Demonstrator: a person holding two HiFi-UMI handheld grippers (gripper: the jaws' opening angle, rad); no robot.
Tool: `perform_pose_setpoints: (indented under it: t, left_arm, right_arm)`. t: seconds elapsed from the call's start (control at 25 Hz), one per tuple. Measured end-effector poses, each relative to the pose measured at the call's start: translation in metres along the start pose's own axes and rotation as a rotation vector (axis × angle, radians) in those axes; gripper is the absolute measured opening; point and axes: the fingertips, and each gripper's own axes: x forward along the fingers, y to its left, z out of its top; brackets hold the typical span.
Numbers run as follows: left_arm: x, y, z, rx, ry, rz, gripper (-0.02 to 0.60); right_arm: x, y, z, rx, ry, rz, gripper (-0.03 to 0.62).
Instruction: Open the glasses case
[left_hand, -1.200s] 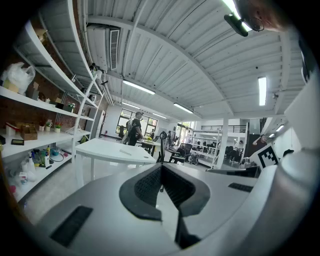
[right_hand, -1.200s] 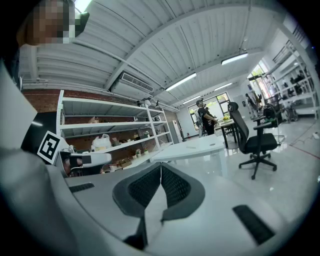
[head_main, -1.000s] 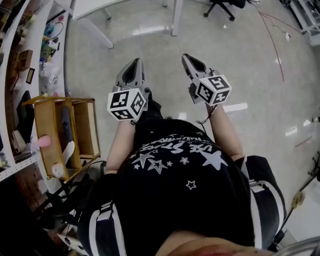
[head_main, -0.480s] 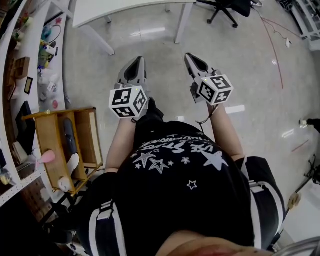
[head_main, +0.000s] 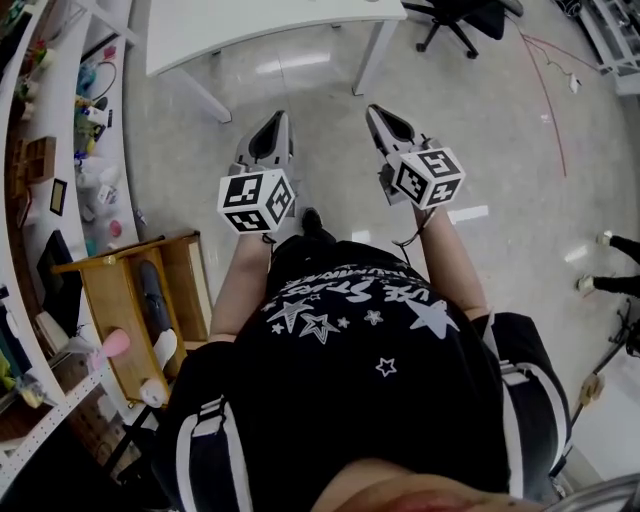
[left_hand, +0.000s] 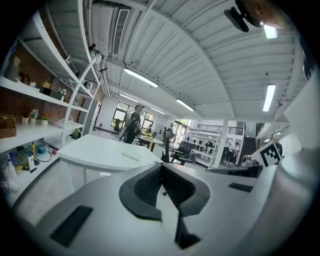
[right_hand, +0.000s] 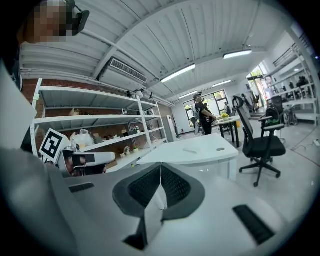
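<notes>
left gripper (head_main: 272, 122) and right gripper (head_main: 380, 112) both held out in front of the person, side by side and apart, above the floor (head_main: 500, 120); marker cubes face the head camera.
left gripper: pads meet at the tip in its own view, nothing between them; empty.
right gripper: jaws fully together in its own view, nothing clamped; empty.
white bench (head_main: 260, 25) stands ahead of both grippers, well apart from the tips; neither gripper is over it or touching it.
glasses case: not identifiable in any view; a small flat thing (right_hand: 190, 150) lies on the bench top near its middle, with a small round mark (right_hand: 220, 149) beside it; too small to tell what either is; both sit well beyond the gripper tips, ahead and slightly right of the right gripper's line; the left gripper view shows the same flat thing on the bench, left of its tips.
black office chair (right_hand: 257, 140) stands right of the bench; white shelving (right_hand: 100, 120) with small items runs along the left wall; open wooden shelf unit (head_main: 130, 300) on the floor at the person's left; a person (right_hand: 204, 115) stands far back by other tables.
</notes>
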Motion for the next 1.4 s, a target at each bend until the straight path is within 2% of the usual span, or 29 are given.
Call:
perform_pose_setpoints:
  t: [0.28,0.56,0.8,1.0,1.4]
  left_arm:
    - [0.022,0.028,0.012,-0.007,0.012,-0.043,0.012]
    - [0.033,0.050,0.016,-0.013,0.009,-0.059,0.012]
    - [0.045,0.058,0.020,-0.005,0.003,-0.052,0.012]
    - [0.061,0.072,0.027,0.013,0.004,-0.031,0.012]
    - [0.135,0.095,0.035,0.012,0.031,-0.004,0.012]
  right_arm:
    - [0.037,-0.004,0.012,0.011,-0.013,-0.046,0.009]
    - [0.062,0.009,0.001,-0.010,0.028,-0.035,0.009]
    - [0.077,-0.010,0.013,0.009,0.003,-0.046,0.009]
    - [0.111,-0.023,0.023,0.019,-0.007,-0.015,0.009]
    - [0.180,-0.070,0.042,0.041,0.022,0.028,0.009]
